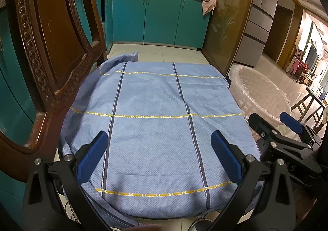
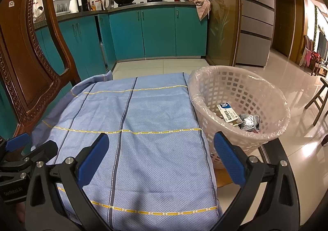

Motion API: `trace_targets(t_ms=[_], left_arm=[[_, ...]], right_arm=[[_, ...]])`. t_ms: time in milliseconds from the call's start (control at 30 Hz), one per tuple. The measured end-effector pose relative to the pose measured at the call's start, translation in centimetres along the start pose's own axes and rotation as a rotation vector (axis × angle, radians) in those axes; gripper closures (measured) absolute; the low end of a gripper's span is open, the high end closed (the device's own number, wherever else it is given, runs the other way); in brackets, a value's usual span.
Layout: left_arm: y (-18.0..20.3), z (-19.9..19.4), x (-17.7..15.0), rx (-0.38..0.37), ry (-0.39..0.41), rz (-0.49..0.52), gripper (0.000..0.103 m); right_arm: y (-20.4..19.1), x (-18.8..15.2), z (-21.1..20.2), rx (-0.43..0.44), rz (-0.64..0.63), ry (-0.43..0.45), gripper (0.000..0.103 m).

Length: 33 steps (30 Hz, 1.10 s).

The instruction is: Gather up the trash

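Two pieces of trash lie at the bottom of the lined wastebasket (image 2: 237, 95): a flat white and blue carton (image 2: 228, 115) with printed text, tilted against the near wall, and a crumpled silvery wrapper (image 2: 250, 123) just beside it, touching its lower end. Something pinkish shows beneath the wrapper; its kind cannot be told.

Left gripper (image 1: 160, 154) hovers over the near part of the blue cloth (image 1: 155, 128), jaws wide apart, nothing between the blue pads. Right gripper (image 2: 161, 158) hangs over the cloth's near right edge, jaws likewise wide apart and empty, its right finger level with the basket's near wall. Each gripper appears at the margin of the other's view.

Wastebasket is a pale latticed plastic basket with a clear bag folded over its rim, standing against the cloth's right edge.

Cloth is striped in navy and yellow and covers the whole surface. Carved wooden chair back (image 2: 26, 63) stands at its left edge.
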State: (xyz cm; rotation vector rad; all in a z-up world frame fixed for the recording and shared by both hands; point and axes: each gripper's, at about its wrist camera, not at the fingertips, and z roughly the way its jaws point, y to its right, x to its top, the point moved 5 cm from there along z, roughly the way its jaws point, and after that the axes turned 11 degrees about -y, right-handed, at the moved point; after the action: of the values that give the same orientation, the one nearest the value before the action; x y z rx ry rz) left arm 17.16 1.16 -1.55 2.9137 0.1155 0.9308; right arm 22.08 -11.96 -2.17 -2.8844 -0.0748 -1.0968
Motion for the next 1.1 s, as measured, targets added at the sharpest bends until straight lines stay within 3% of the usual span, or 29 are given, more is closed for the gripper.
trace_targets(t_ms=[667,933,1100], left_arm=[[0.13,-0.7,0.02,-0.013,0.036,-0.008,0.003],[0.26,-0.85,0.16,0.04,0.058,0.001,0.003],[0.05,-0.37,0.22,0.034,0.047,0.001,0.003]], right_arm=[[0.03,-0.1,0.18,0.006,-0.006,-0.003,0.003],[0.15,-0.1,0.25,0.009,-0.006,-0.008,0.003],[0.17,-0.08,0.23,0.009,-0.01,-0.007,0.003]])
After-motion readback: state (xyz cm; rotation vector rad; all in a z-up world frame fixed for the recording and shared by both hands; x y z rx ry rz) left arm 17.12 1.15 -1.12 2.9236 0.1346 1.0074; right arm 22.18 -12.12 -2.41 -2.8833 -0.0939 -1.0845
